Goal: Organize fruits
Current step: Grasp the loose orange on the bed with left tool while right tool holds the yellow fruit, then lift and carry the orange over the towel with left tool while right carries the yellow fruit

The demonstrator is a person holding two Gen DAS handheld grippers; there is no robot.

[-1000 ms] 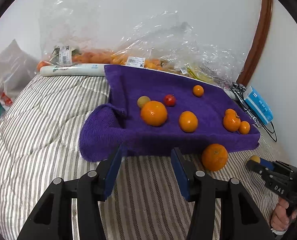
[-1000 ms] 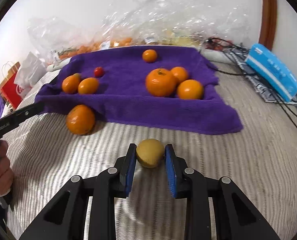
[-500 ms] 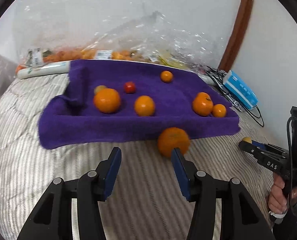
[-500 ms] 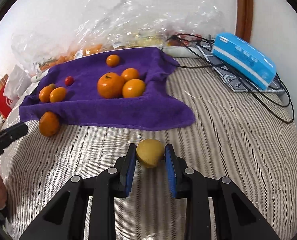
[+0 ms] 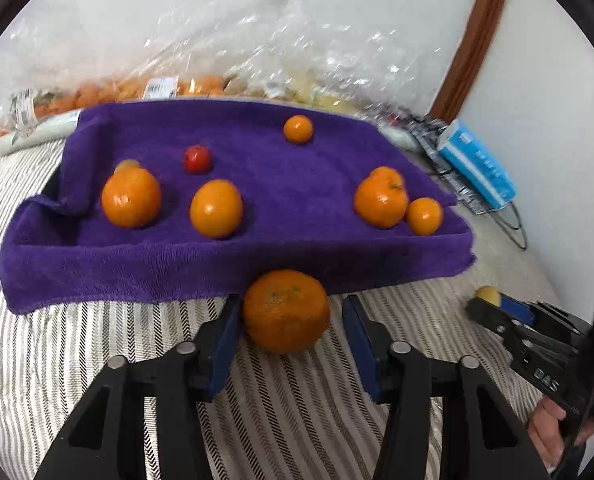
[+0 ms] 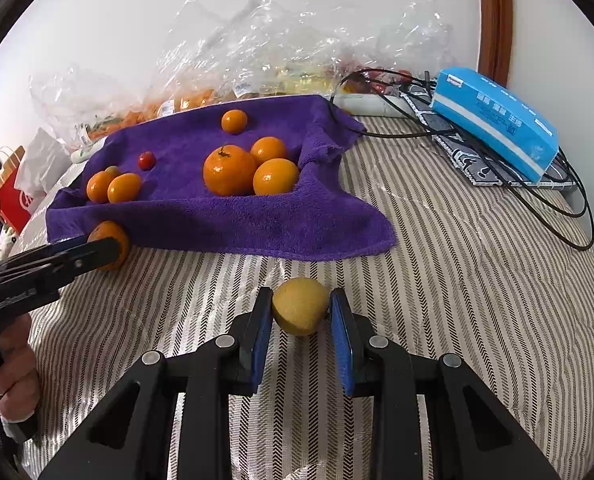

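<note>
A purple towel [image 5: 257, 248] lies on the striped bedcover and carries several oranges, a small red tomato [image 5: 196, 159] and a greenish fruit. A large orange [image 5: 286, 311] sits on the bedcover just in front of the towel, between the open jaws of my left gripper [image 5: 291, 338]; the left pad touches or nearly touches it, the right pad is apart. My right gripper [image 6: 300, 322] is shut on a small yellow fruit [image 6: 299, 305] above the bedcover, right of the towel [image 6: 233, 216]. The right gripper also shows in the left wrist view [image 5: 485, 300].
Clear plastic bags of produce [image 6: 281, 56] lie behind the towel against the wall. A blue tissue box [image 6: 497, 120], black cables [image 6: 557, 216] and a patterned cloth lie at the back right. A red paper bag [image 6: 11, 196] stands at the far left.
My left gripper has moved forward and right until the large orange sits between its open jaws. My right gripper has drawn back and right with the yellow fruit still in it.
</note>
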